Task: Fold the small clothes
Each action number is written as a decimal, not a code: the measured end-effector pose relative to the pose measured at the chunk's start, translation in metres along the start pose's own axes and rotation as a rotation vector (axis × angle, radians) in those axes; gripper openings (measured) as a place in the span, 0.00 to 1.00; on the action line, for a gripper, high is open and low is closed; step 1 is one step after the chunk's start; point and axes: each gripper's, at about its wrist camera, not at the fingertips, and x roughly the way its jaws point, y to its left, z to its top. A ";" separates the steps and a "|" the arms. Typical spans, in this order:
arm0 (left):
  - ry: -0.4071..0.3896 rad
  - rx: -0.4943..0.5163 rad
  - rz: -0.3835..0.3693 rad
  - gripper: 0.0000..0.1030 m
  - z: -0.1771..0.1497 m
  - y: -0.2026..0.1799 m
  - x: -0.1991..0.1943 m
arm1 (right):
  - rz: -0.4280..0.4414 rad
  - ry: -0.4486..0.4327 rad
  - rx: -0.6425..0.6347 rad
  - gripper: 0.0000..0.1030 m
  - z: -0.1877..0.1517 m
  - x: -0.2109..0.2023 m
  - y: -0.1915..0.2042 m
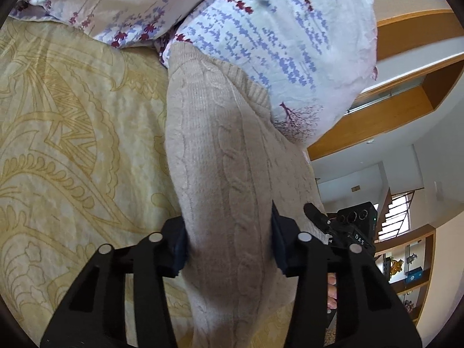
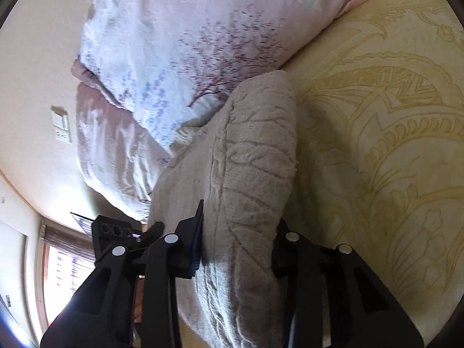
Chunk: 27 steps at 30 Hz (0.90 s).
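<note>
A beige cable-knit sweater (image 1: 220, 150) hangs in a thick bunched fold above the yellow patterned bed cover (image 1: 72, 133). My left gripper (image 1: 229, 240) is shut on the sweater; the fabric fills the gap between its jaws. In the right wrist view the same sweater (image 2: 255, 156) runs forward in a folded roll, and my right gripper (image 2: 236, 243) is shut on it, jaws pressed on both sides of the fabric. The right gripper (image 1: 348, 226) also shows beside the sweater in the left wrist view, and the left gripper (image 2: 116, 232) in the right wrist view.
A floral white and lilac duvet (image 1: 261, 29) lies bunched at the far side of the bed, touching the sweater's far end; it also shows in the right wrist view (image 2: 162, 58). Wooden shelves (image 1: 411, 266) and a wall with a switch plate (image 2: 61, 127) lie beyond the bed.
</note>
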 end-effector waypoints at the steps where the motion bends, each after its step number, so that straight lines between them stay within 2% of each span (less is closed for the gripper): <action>1: -0.001 0.004 -0.005 0.42 -0.002 -0.001 -0.004 | 0.010 -0.001 -0.011 0.32 -0.004 -0.001 0.007; 7: -0.014 0.053 -0.018 0.41 -0.016 0.001 -0.047 | 0.043 0.018 -0.085 0.30 -0.025 0.009 0.043; 13: -0.112 0.089 0.023 0.41 -0.013 0.022 -0.117 | 0.044 0.030 -0.246 0.28 -0.048 0.054 0.097; 15: -0.139 0.067 0.044 0.42 -0.009 0.038 -0.135 | 0.009 0.015 -0.299 0.28 -0.056 0.073 0.108; 17: -0.155 0.002 0.092 0.44 -0.004 0.066 -0.145 | -0.041 0.040 -0.289 0.26 -0.059 0.094 0.106; 19: -0.137 -0.079 0.155 0.47 -0.003 0.096 -0.144 | -0.119 0.085 -0.241 0.25 -0.060 0.117 0.093; 21: -0.127 -0.152 0.088 0.49 -0.008 0.117 -0.141 | -0.096 0.104 -0.179 0.26 -0.059 0.121 0.081; 22: -0.137 -0.152 0.070 0.50 -0.011 0.119 -0.142 | -0.090 0.105 -0.171 0.26 -0.058 0.120 0.081; 27: -0.151 -0.079 0.124 0.62 -0.017 0.104 -0.152 | -0.098 0.064 -0.170 0.28 -0.049 0.101 0.086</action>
